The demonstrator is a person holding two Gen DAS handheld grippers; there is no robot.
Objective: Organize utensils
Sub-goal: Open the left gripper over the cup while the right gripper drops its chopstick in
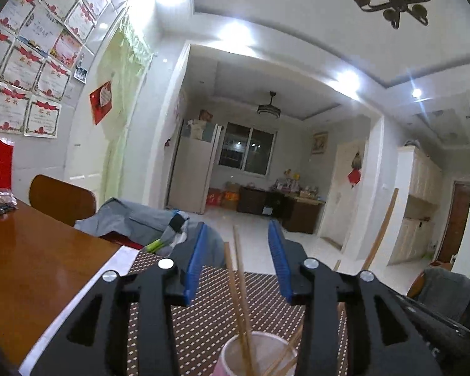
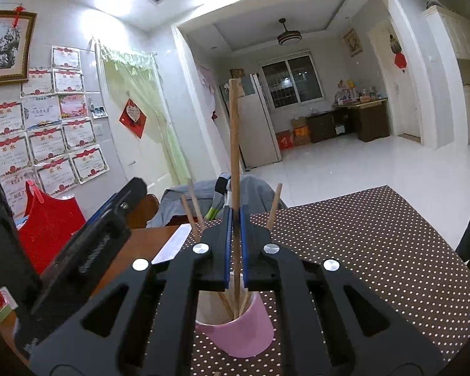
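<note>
A pink cup (image 2: 238,335) stands on a brown dotted placemat (image 2: 376,250) with several wooden chopsticks in it. My right gripper (image 2: 235,211) is shut on one upright chopstick (image 2: 235,141) whose lower end sits inside the cup. Two chopsticks (image 2: 192,197) lean left and another (image 2: 274,203) leans right. In the left wrist view the cup (image 1: 260,354) is at the bottom edge. Two chopsticks (image 1: 238,282) rise between the blue pads of my left gripper (image 1: 238,232), which is open and touches neither. The held chopstick (image 1: 380,228) shows to the right.
The placemat (image 1: 203,313) lies on a wooden table (image 1: 31,266). A chair (image 1: 62,200) draped with a grey garment (image 1: 131,219) stands behind the table. A red holder (image 2: 50,219) and a small packet (image 1: 3,200) sit at the left. White tiled floor (image 2: 344,163) lies beyond.
</note>
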